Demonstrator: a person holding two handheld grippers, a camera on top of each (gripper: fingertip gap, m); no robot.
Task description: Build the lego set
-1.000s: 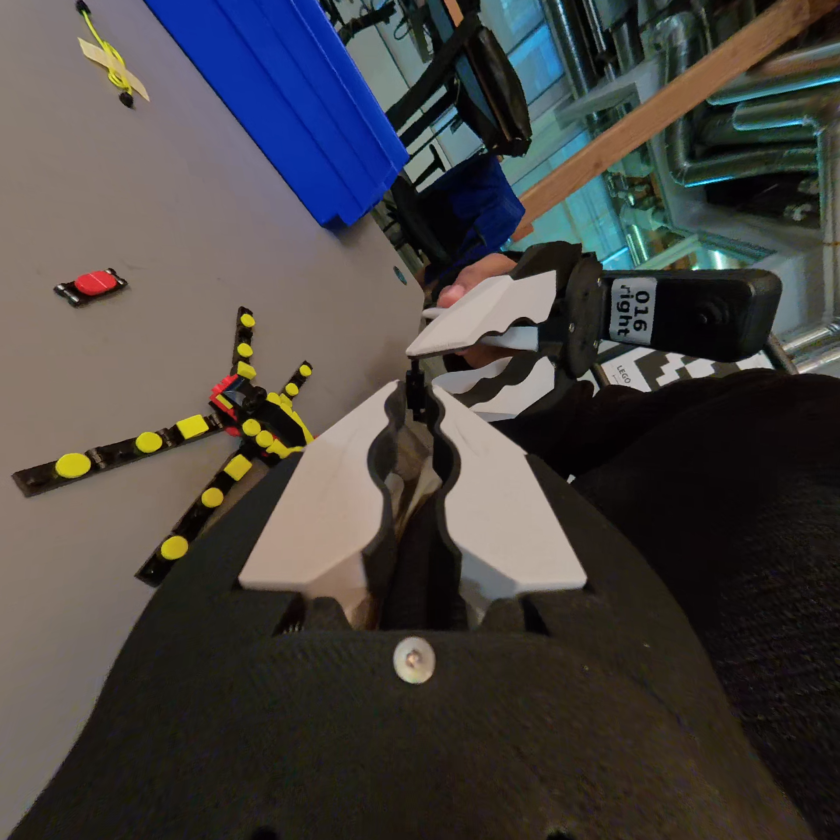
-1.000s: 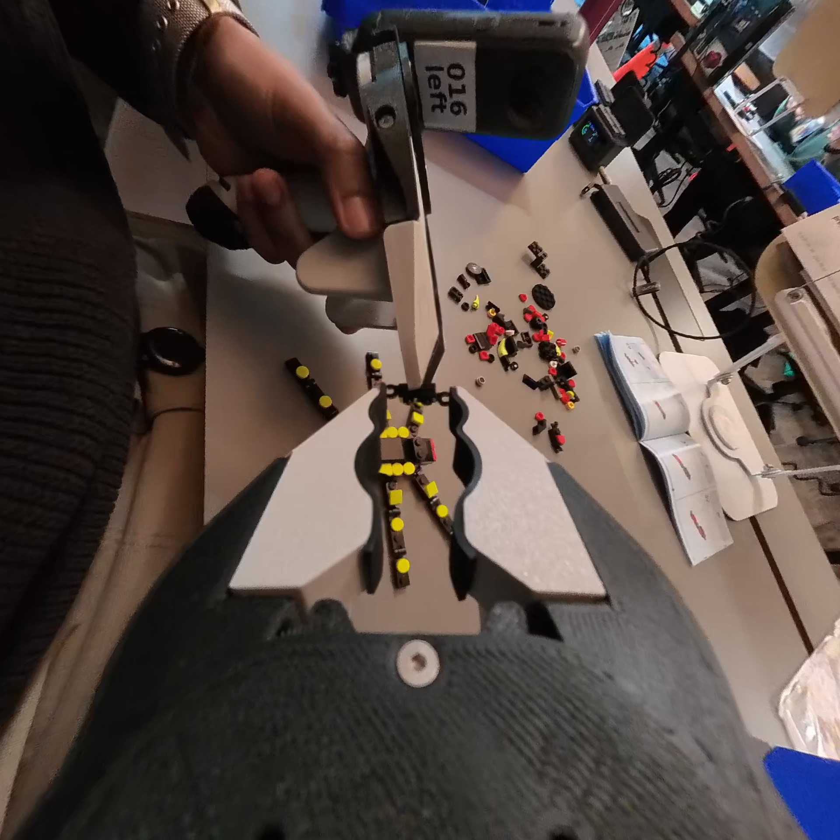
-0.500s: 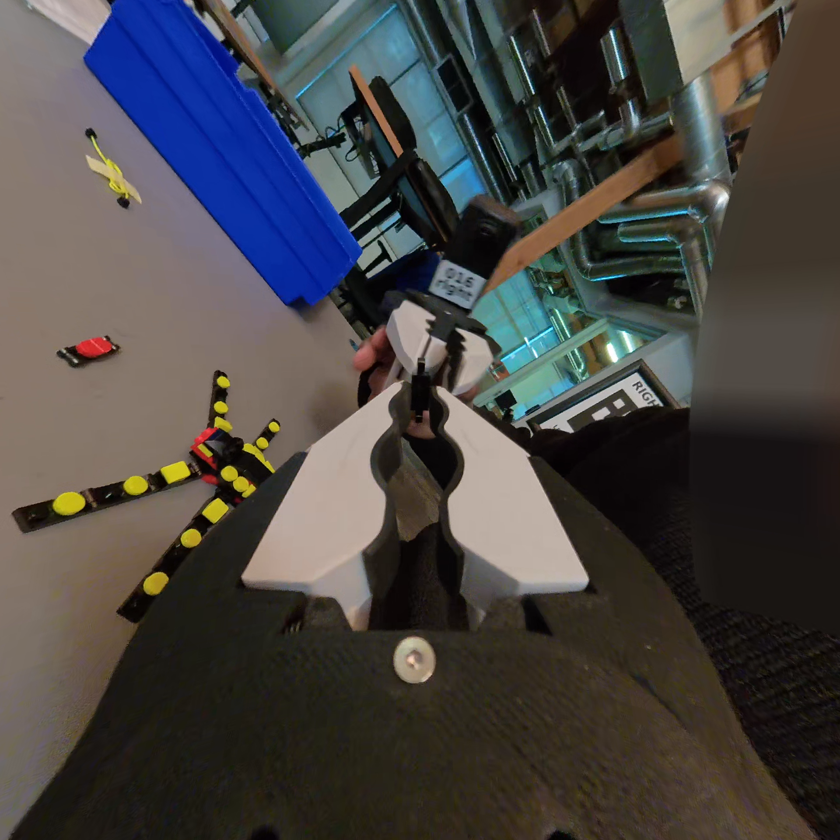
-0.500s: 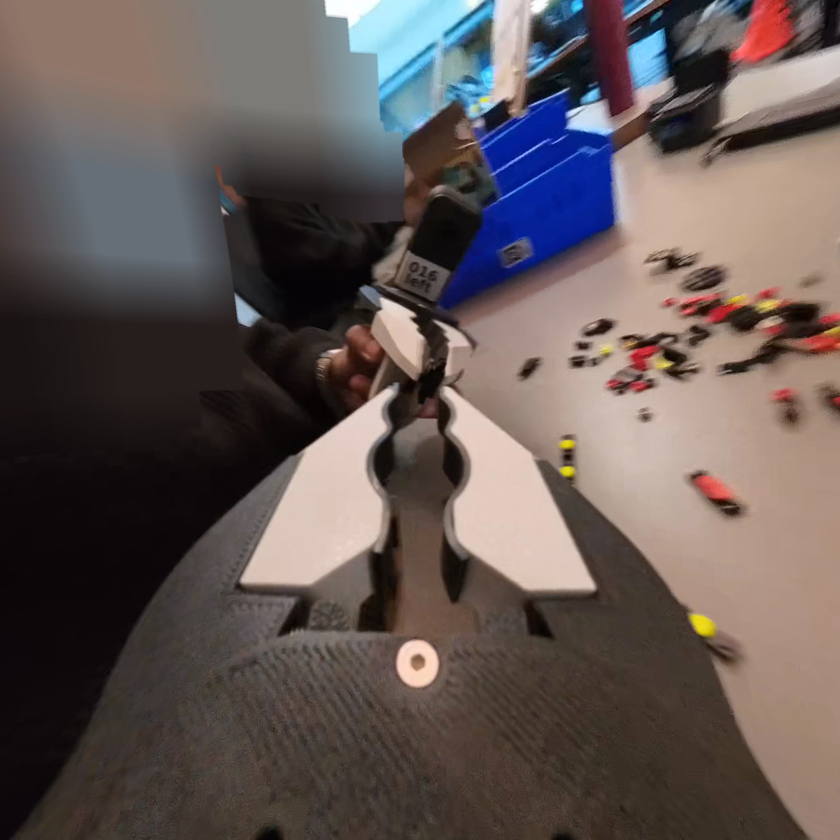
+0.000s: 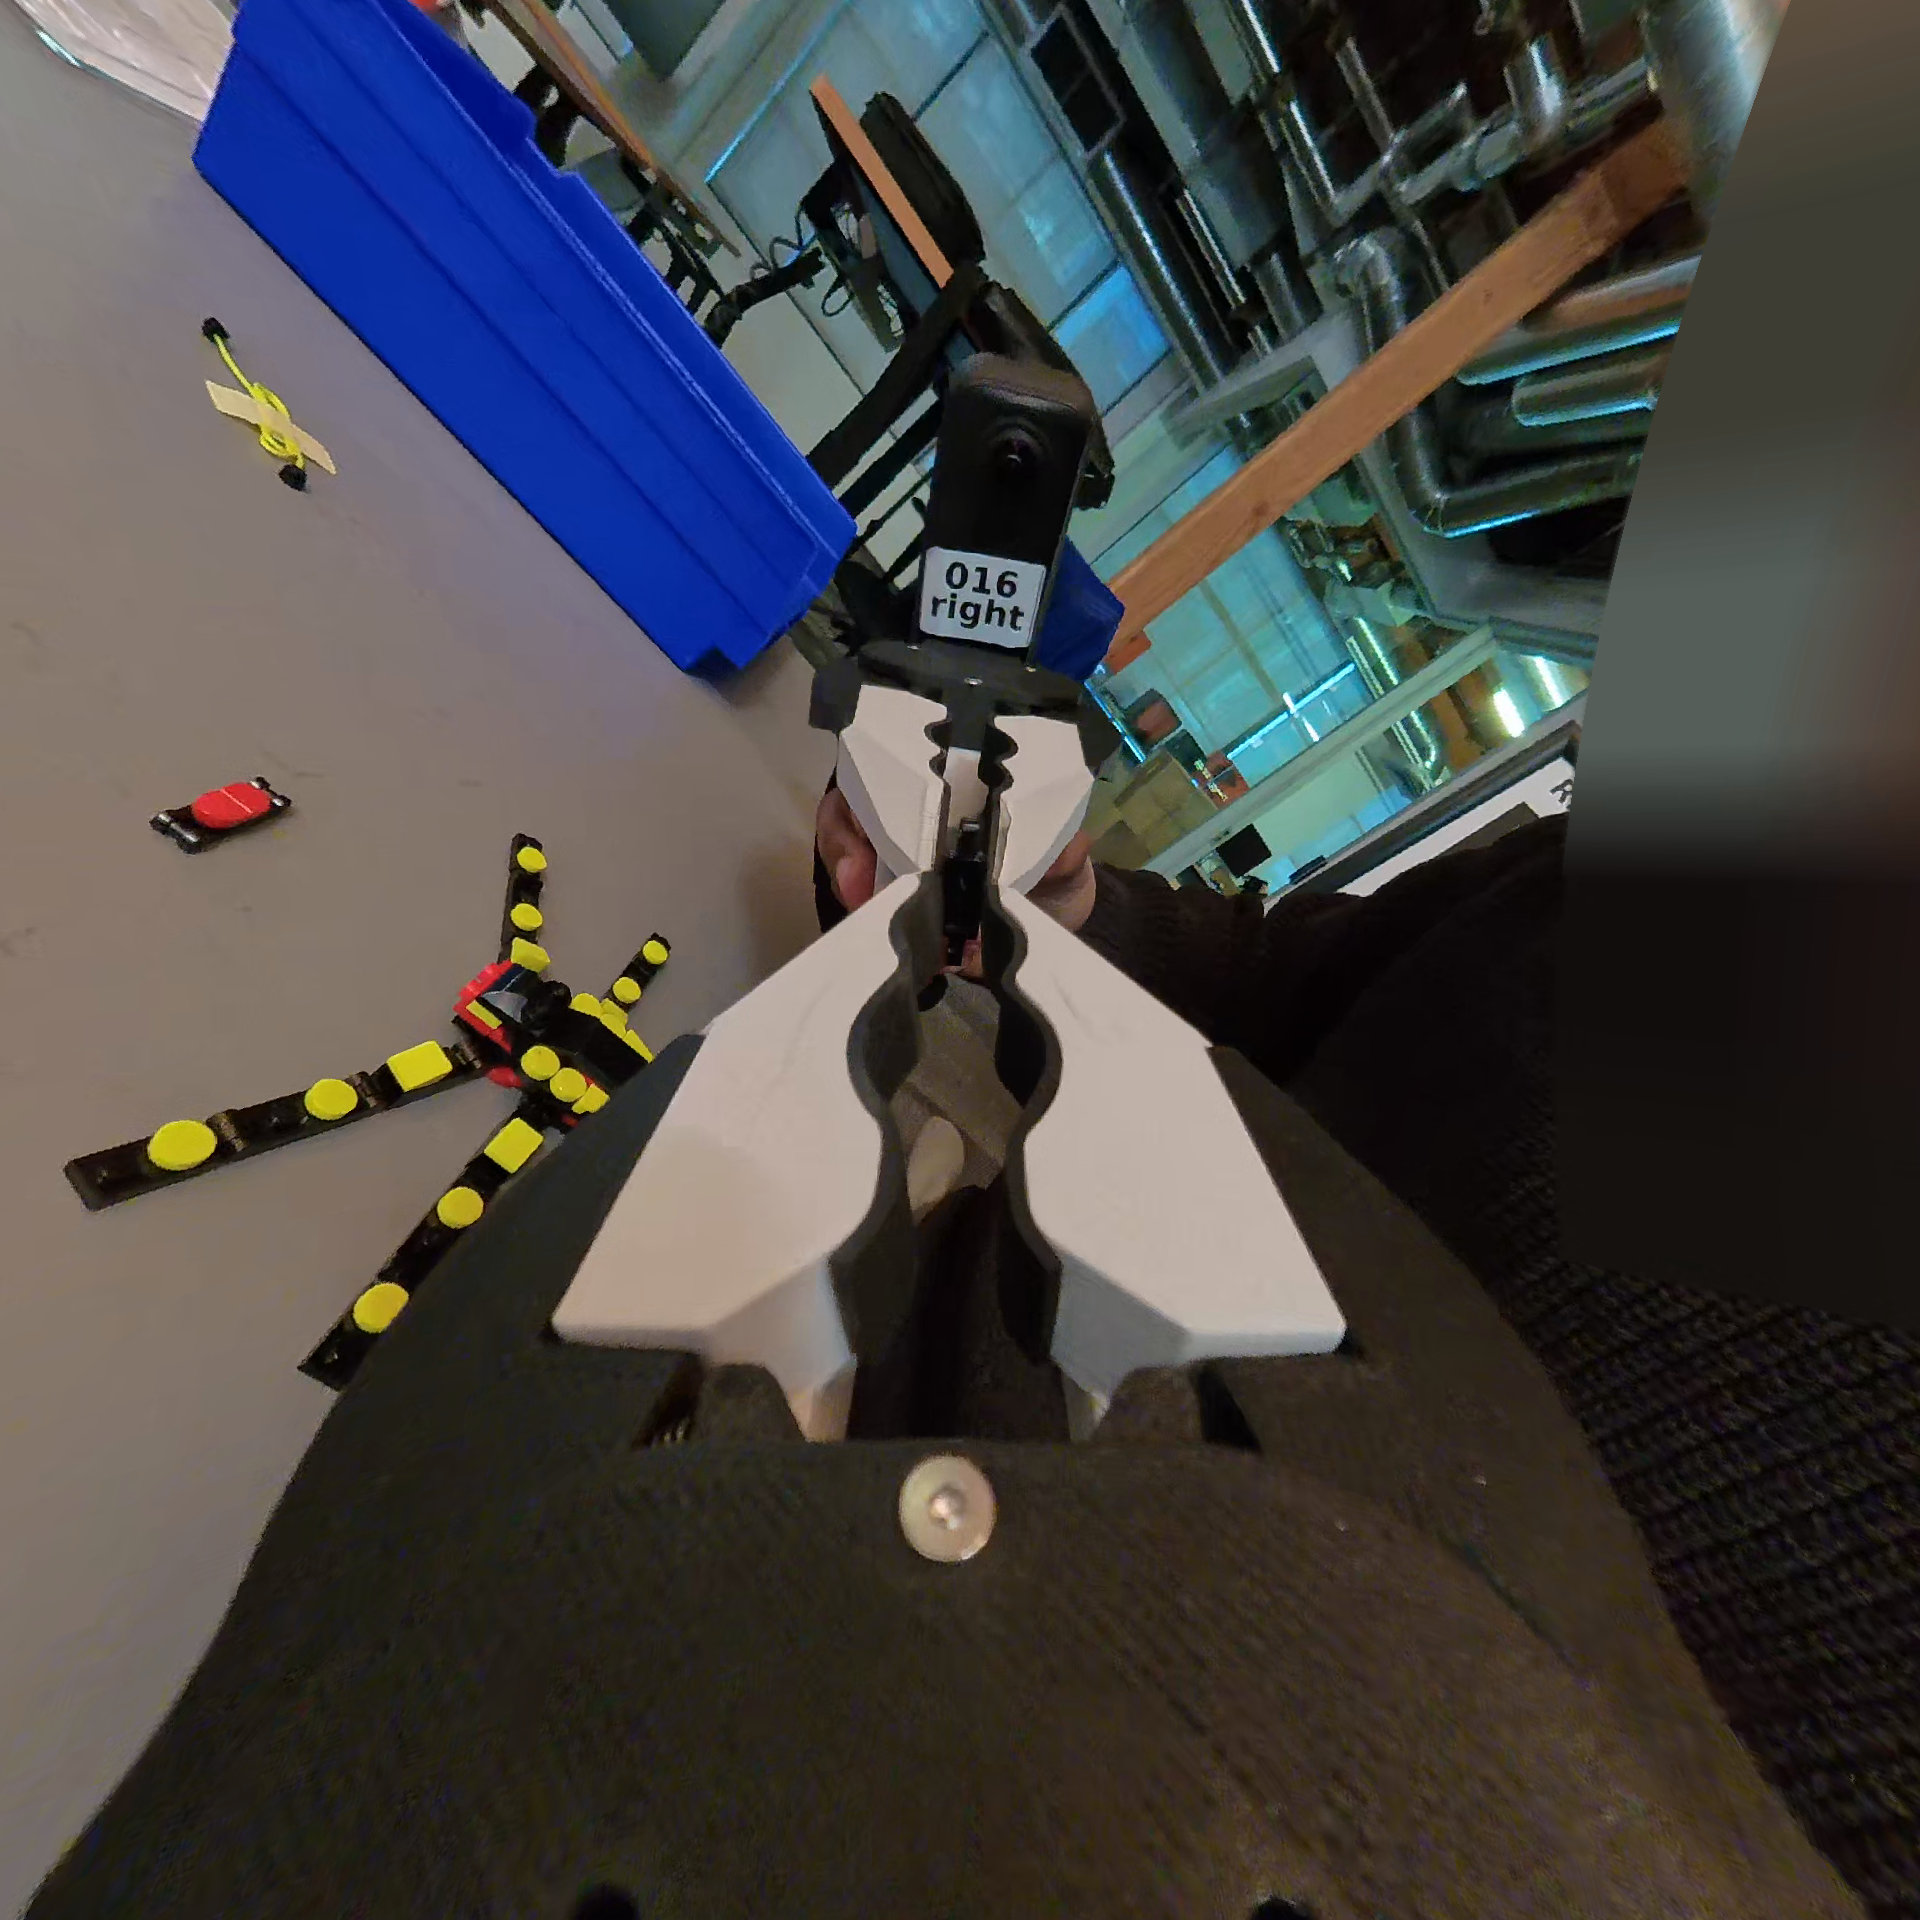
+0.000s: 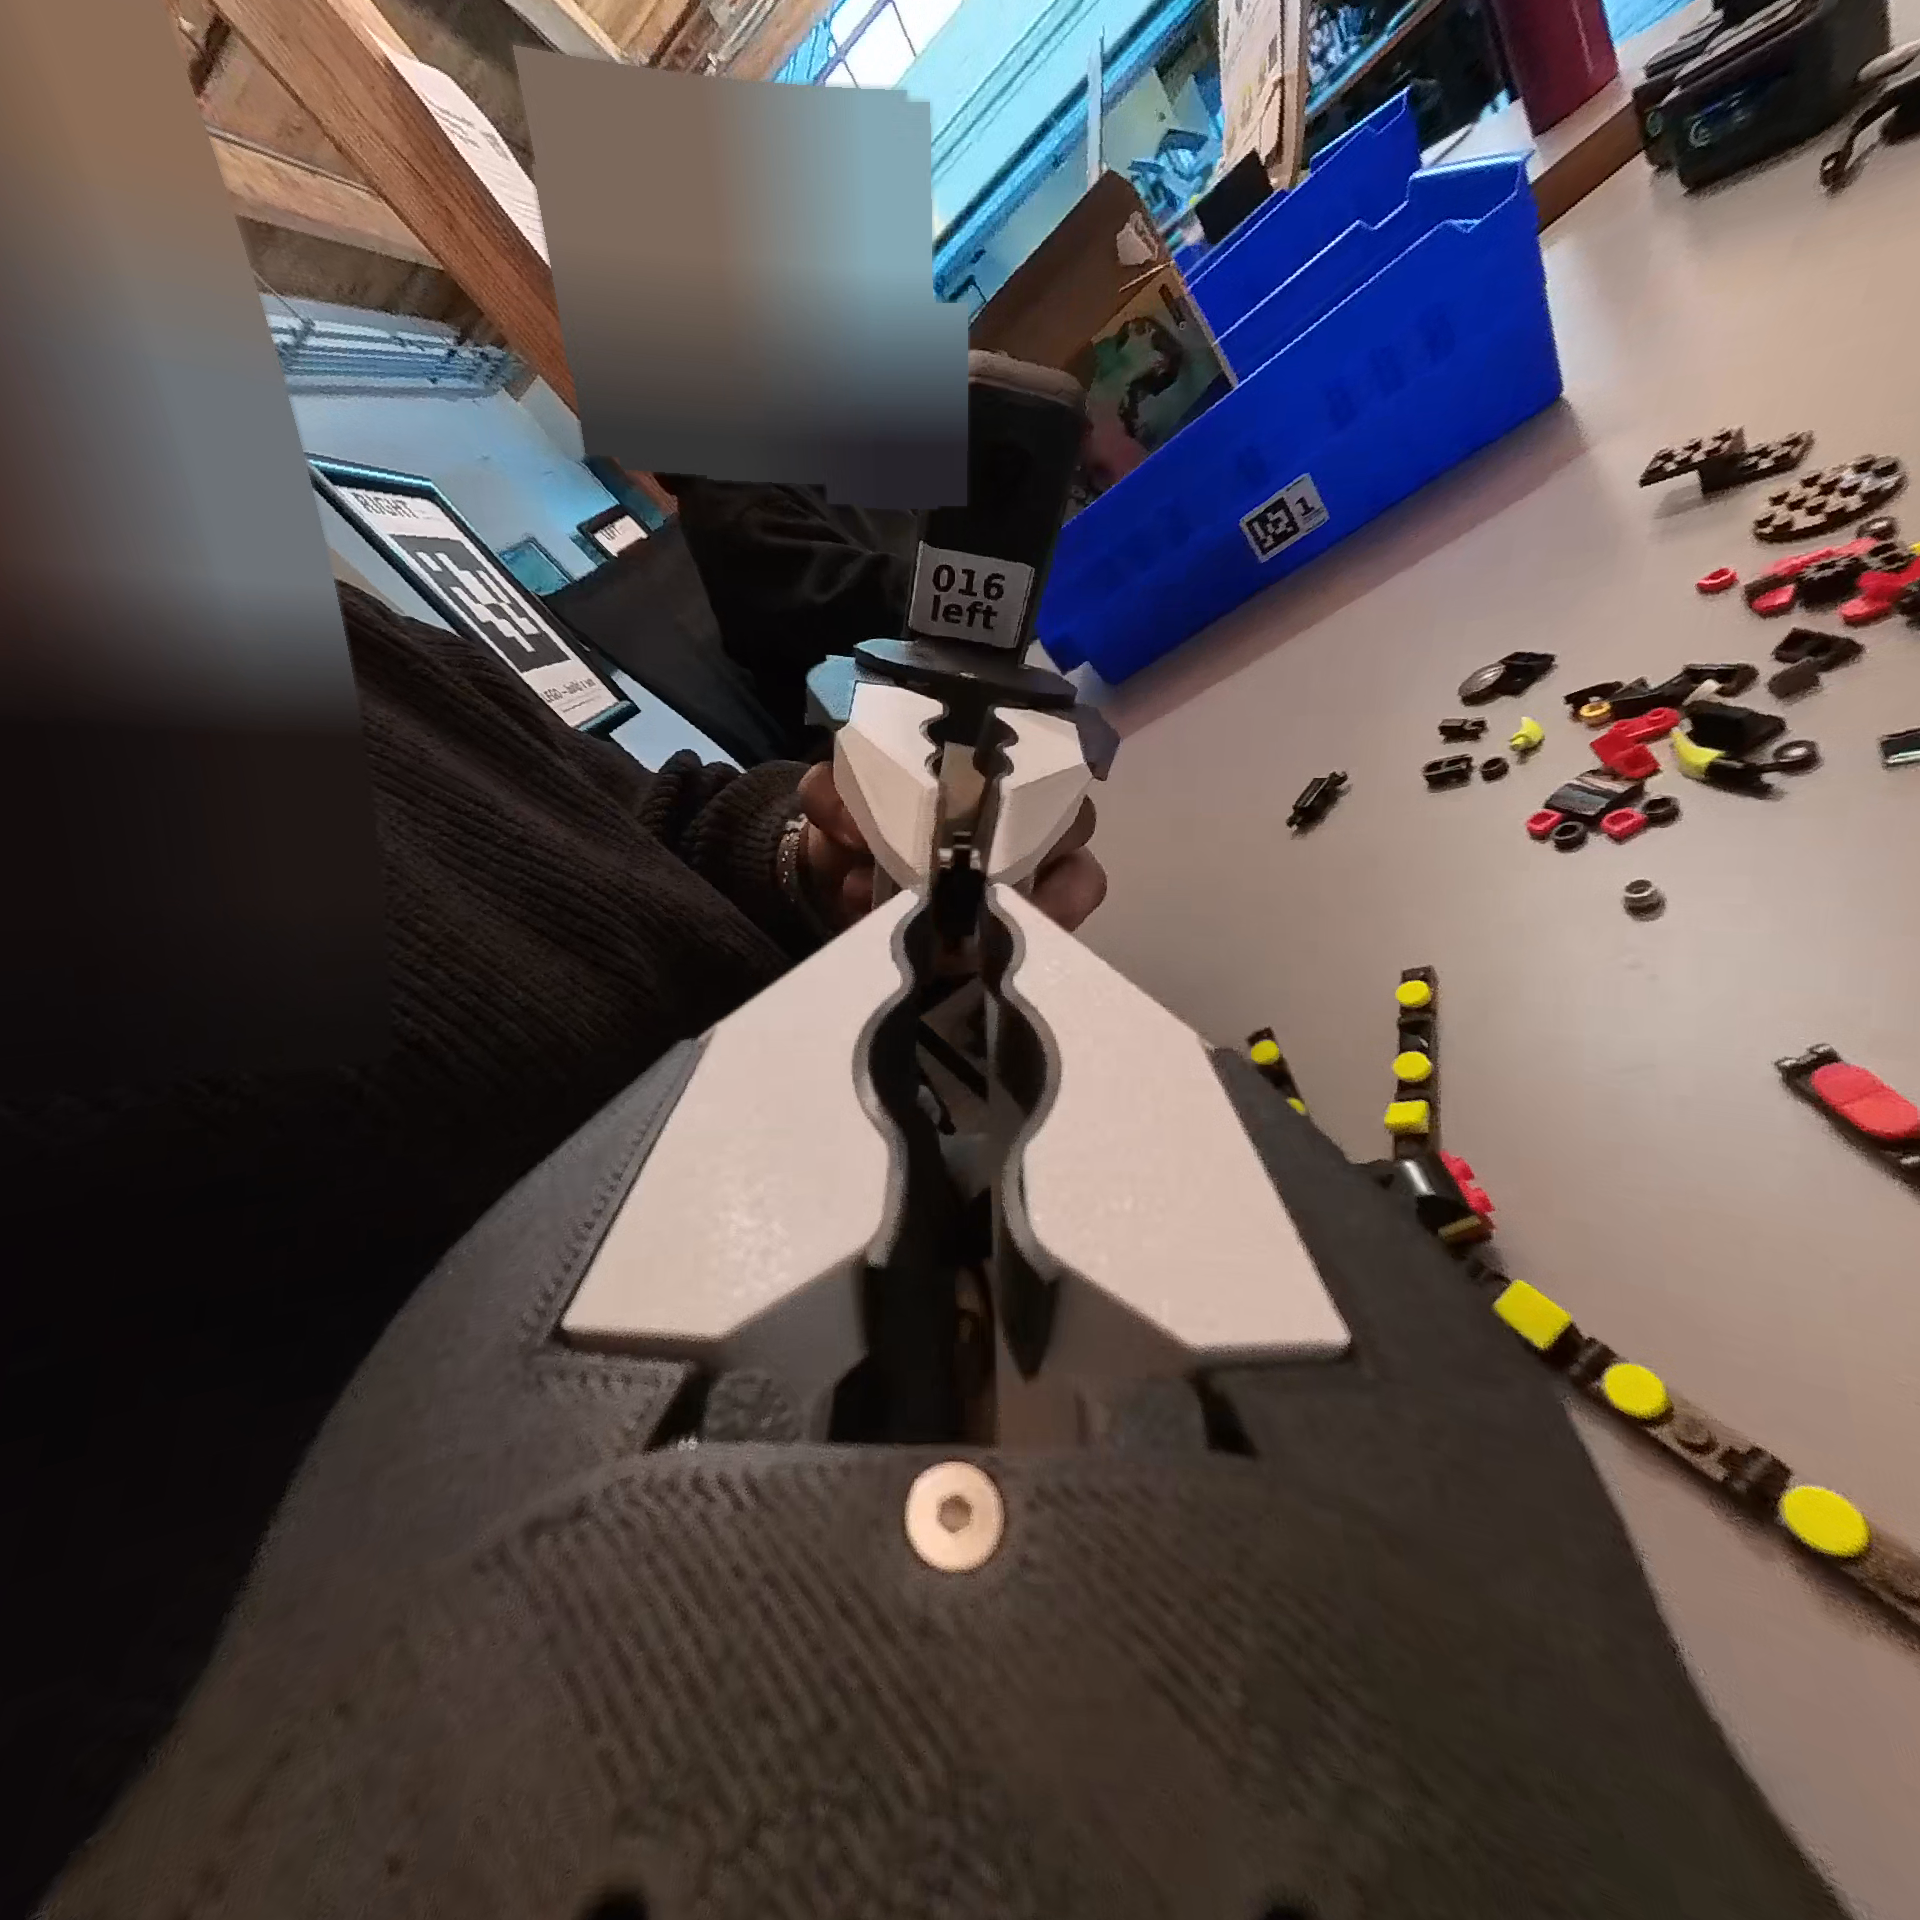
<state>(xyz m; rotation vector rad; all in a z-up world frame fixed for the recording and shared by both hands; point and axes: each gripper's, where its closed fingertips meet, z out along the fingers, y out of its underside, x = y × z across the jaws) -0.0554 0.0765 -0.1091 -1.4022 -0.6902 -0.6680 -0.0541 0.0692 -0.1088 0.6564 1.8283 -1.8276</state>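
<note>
My left gripper (image 5: pixel 958 914) and right gripper (image 6: pixel 954 920) meet tip to tip in the air above the table edge. Both are shut on a small black lego piece (image 5: pixel 962 883), which also shows in the right wrist view (image 6: pixel 952 883). I cannot tell if it is one part or two joined. In the left wrist view the right gripper (image 5: pixel 968 831) faces me; in the right wrist view the left gripper (image 6: pixel 961 831) does. The lego model (image 5: pixel 525 1039), black arms with yellow studs and a red core, lies on the grey table (image 5: pixel 312 675), also in the right wrist view (image 6: pixel 1439 1184).
A small red and black piece (image 5: pixel 221 807) lies apart from the model. Several loose black, red and yellow parts (image 6: pixel 1662 727) are scattered farther out. Blue bins (image 6: pixel 1351 364) stand at the table's far side. A yellow tie (image 5: pixel 265 416) lies near them. Both grippers' tips are close together, under 4 cm apart. Both grippers' tips are roughly 30 cm from the yellow tie (image 5: pixel 265 416).
Both grippers have swung up from over the model to face each other level, tips together. They have held the black piece throughout.
</note>
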